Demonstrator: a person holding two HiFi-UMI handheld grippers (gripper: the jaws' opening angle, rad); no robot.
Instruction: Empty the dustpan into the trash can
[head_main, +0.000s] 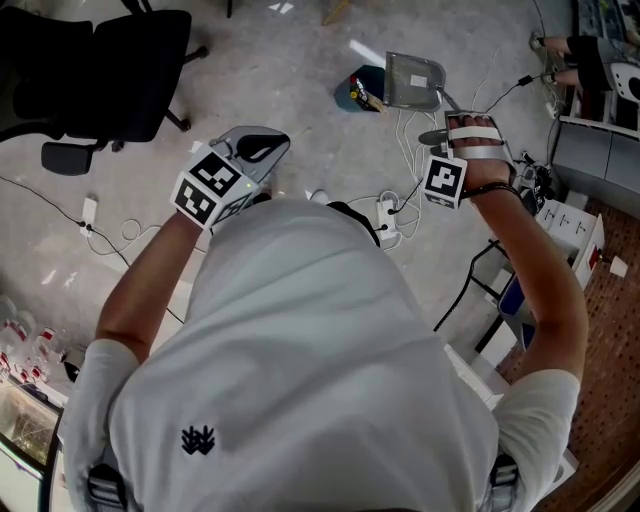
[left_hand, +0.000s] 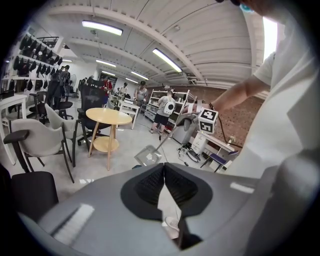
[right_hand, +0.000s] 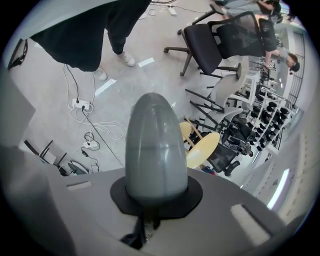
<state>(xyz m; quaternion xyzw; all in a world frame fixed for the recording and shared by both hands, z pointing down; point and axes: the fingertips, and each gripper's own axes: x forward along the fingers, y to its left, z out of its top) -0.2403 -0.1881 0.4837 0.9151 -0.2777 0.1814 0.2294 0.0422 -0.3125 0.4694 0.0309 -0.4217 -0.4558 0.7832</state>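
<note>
Gripping the dustpan's (head_main: 413, 80) smooth, rounded grey handle (right_hand: 155, 150) is the right gripper (head_main: 462, 133); the left gripper's (left_hand: 164, 181) ribbed pads (left_hand: 149, 186) meet, empty.

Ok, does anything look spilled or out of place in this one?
Nothing looks spilled. The only untidy thing is the white cables and power strip lying loose on the floor by the person's feet, a possible trip risk. The right gripper holds the dustpan by its handle; the left gripper is shut and empty.
</note>
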